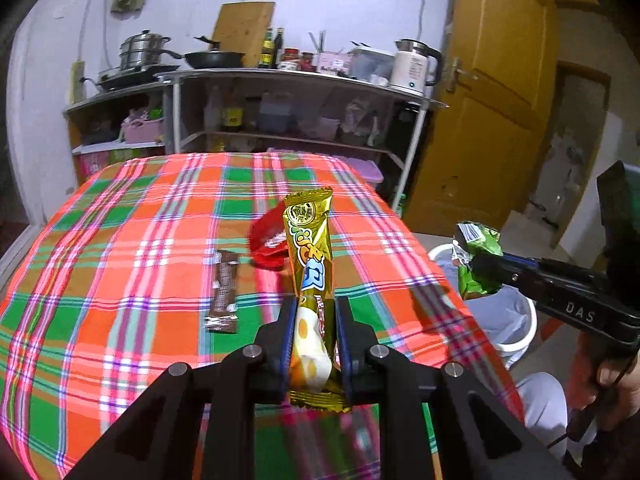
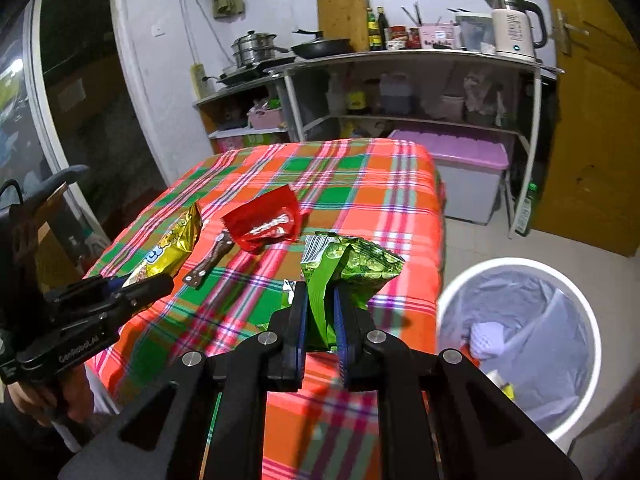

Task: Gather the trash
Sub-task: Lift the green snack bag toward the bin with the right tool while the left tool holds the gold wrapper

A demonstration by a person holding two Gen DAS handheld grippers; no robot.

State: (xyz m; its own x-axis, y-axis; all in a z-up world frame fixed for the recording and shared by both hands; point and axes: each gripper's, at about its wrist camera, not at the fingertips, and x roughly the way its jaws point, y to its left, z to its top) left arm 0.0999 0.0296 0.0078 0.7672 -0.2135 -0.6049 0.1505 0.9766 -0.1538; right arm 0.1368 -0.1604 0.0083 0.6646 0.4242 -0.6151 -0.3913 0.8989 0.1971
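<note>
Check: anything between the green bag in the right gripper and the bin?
Nothing visible. The right gripper holds the green bag at the table's edge; the bin sits open on the floor just right of it.

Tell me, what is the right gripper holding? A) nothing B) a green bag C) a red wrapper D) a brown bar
B: the right gripper is shut on the green bag, near the bin; the red wrapper lies on the table.
</note>
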